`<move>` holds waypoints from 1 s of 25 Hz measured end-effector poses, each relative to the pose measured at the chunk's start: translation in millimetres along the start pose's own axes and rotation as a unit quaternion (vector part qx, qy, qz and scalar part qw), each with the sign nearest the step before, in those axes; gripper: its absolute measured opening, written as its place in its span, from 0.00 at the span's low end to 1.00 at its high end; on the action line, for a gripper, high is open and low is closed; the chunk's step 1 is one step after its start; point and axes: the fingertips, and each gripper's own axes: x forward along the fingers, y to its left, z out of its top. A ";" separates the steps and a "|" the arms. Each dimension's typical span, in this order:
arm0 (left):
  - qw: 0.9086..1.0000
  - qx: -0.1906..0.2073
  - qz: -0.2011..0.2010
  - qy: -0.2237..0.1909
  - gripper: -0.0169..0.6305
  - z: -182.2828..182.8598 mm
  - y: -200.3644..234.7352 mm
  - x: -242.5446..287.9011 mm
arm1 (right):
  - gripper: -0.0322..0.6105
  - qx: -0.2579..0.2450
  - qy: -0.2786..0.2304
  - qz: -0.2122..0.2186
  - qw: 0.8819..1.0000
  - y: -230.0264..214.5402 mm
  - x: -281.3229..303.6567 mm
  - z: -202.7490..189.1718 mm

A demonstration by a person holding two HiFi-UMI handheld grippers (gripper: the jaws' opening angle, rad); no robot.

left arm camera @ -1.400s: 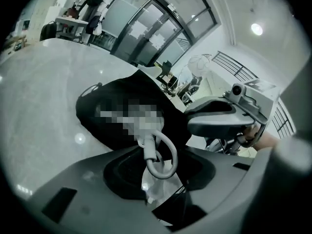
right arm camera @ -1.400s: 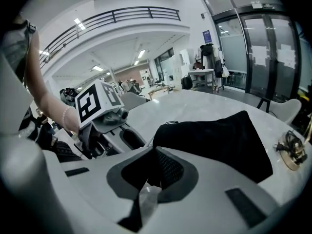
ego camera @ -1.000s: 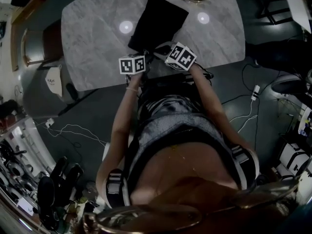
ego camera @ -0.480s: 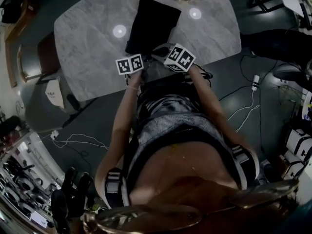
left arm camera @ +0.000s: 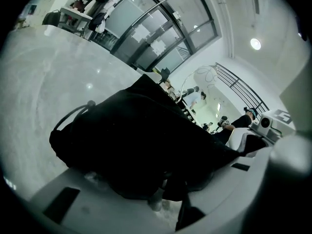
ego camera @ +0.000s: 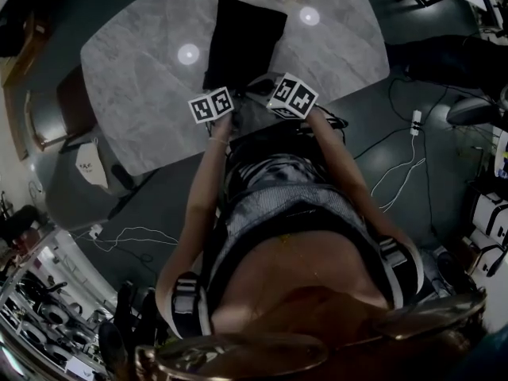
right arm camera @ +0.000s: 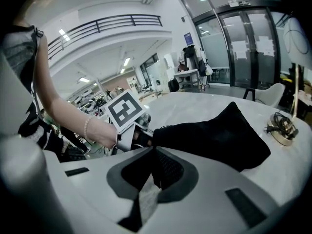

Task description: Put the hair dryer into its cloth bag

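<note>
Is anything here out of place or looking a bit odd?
Nothing spilled or broken. The black cloth bag lies askew on the marble table, its near end bunched where the left tongs and right tongs pinch it.

Seated at the worktop, the person extends left arm (ego camera: pixel 198 205) and right arm (ego camera: pixel 345 173). The left gripper (ego camera: pixel 225 90) and right gripper (ego camera: pixel 266 84) are close together and tilted downward, jaws pinching the cloth bag (ego camera: pixel 242 38).
</note>
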 end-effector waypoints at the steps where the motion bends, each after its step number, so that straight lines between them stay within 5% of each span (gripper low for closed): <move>1: 1.000 -0.002 0.000 -0.001 0.23 0.4 2.0 2.3 | 0.16 0.002 0.000 -0.001 1.000 -0.1 0.8 -1.2; 21: 0.999 0.010 -0.003 -0.033 0.23 11.1 2.0 40.6 | 0.16 0.032 -0.007 -0.004 0.999 1.5 -13.4 -16.3; 25: 0.999 0.045 -0.006 -0.009 0.24 3.1 -4.8 39.3 | 0.16 0.029 0.001 -0.013 0.999 -2.0 -15.9 -23.3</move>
